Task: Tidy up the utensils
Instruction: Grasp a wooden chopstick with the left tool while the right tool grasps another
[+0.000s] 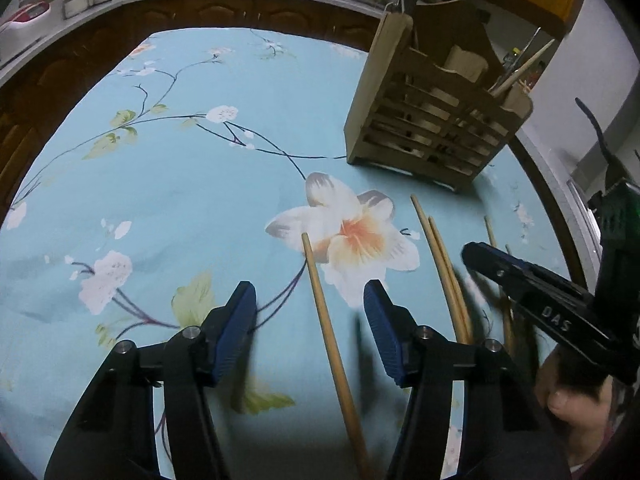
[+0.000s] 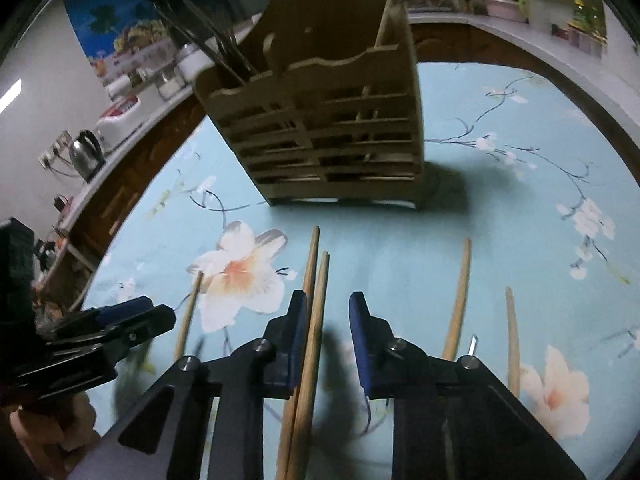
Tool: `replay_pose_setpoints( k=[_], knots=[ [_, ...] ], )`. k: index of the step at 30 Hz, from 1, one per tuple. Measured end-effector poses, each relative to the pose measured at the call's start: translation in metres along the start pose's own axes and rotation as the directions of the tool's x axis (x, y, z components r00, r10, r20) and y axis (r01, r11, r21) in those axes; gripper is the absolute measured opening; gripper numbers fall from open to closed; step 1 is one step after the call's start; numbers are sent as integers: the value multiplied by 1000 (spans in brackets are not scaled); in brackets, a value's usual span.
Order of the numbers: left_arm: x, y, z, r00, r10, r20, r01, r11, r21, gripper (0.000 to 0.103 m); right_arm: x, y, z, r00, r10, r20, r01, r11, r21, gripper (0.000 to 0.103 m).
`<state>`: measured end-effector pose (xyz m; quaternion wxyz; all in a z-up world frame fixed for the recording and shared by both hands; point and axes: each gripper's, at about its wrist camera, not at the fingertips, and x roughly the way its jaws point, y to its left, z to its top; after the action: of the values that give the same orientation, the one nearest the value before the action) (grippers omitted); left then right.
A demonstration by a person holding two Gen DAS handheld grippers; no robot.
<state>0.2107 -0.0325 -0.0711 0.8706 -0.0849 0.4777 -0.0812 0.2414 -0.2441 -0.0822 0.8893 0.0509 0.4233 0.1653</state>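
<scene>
Wooden slatted caddy (image 2: 328,128) holds upright chopstick (image 2: 390,8), dark metal utensils (image 2: 212,48).

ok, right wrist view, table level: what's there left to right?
Left gripper → single chopstick → chopstick pair between the right gripper's open fingers → chopstick → outermost chopstick. Wooden holder stands behind.
</scene>
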Motion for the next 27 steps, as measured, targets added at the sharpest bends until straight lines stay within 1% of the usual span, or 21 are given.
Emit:
replay_pose_setpoints(
  k=[1,3,5,6,7,13,15,17,18,20,22,24,26,27],
  knots=[
    [2,-1,2,1000,-2,-3,2,1000,3,55,5,1,1,1000,0,-12,-1,1000,-6,18],
    [8,-2,4,1000,4,-18,-3,1000,13,52,14,3,3,999,-14,-33,13,1000,-24,16],
    [15,-3,6,999,11,-35,-11,1000,18,45,21,4,4,998,-27,-51,25,999,-39,15],
    [19,-3,6,999,14,-44,-13,1000,20,44,22,6,5,998,-33,-47,30,998,-48,14],
    [20,-5,7,999,24,-31,-23,999,33,42,23,9,6,998,-49,-49,45,997,-66,14],
    [30,-21,11,997,69,-17,-67,993,101,39,31,18,12,995,-88,-57,81,991,-111,14],
    [33,-28,10,996,86,1,-85,987,135,34,32,16,14,995,-85,-54,79,991,-106,15],
    [33,-32,8,993,113,23,-116,980,164,22,31,15,13,995,-85,-46,79,991,-111,13],
    [33,-32,8,993,118,31,-121,978,171,20,30,15,12,995,-92,-43,86,989,-120,11],
    [33,-29,9,993,111,29,-114,979,167,8,29,12,11,995,-88,-42,83,990,-112,9],
    [32,-24,14,997,81,6,-81,985,150,6,27,8,13,996,-70,-49,66,995,-80,6],
    [30,-21,17,999,45,-11,-44,991,126,4,23,5,13,998,-30,-54,28,999,-39,5],
    [24,-17,18,1000,20,-5,-19,993,113,4,12,3,12,999,-11,-34,10,1000,-22,5],
    [20,-14,18,1000,-5,-5,5,995,96,4,4,3,11,1000,-5,-22,5,1000,-18,5]
  ],
)
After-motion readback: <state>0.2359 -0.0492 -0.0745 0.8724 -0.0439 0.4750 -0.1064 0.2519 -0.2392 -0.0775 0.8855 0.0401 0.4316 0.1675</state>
